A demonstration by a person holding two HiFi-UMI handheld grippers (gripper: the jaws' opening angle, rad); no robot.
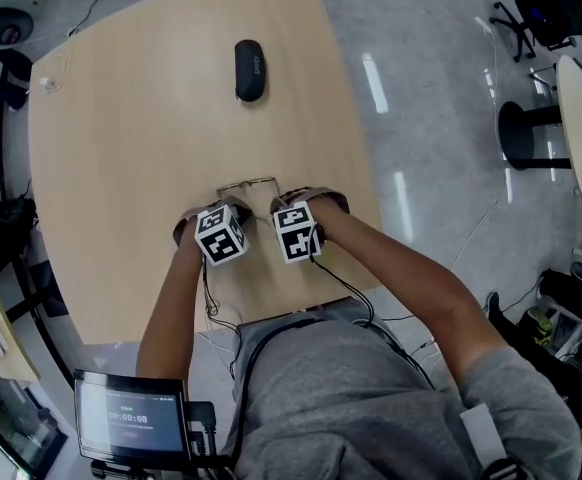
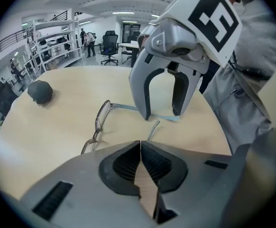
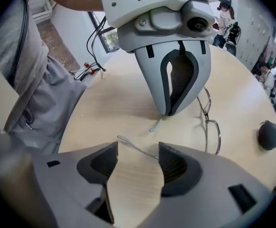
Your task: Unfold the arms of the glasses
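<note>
Thin metal-framed glasses (image 1: 246, 184) (image 2: 101, 115) (image 3: 213, 134) lie on the wooden table (image 1: 131, 168), close to its near edge. Both grippers meet just behind them, pointing at each other. My left gripper (image 1: 243, 211) (image 2: 141, 144) (image 3: 169, 112) is shut on one arm of the glasses, whose pale tip (image 3: 155, 126) sticks out past the jaws. My right gripper (image 1: 277, 208) (image 3: 138, 148) (image 2: 161, 115) stands open, and the other arm (image 3: 135, 148) (image 2: 169, 118) runs across the gap between its jaws without touching either jaw.
A black glasses case (image 1: 250, 69) (image 2: 40, 91) (image 3: 270, 136) lies at the table's far side. The table's near edge and the person's torso (image 1: 351, 398) are just behind the grippers. A small screen (image 1: 131, 418) stands at lower left; a round table (image 1: 581, 118) and chairs are off to the right.
</note>
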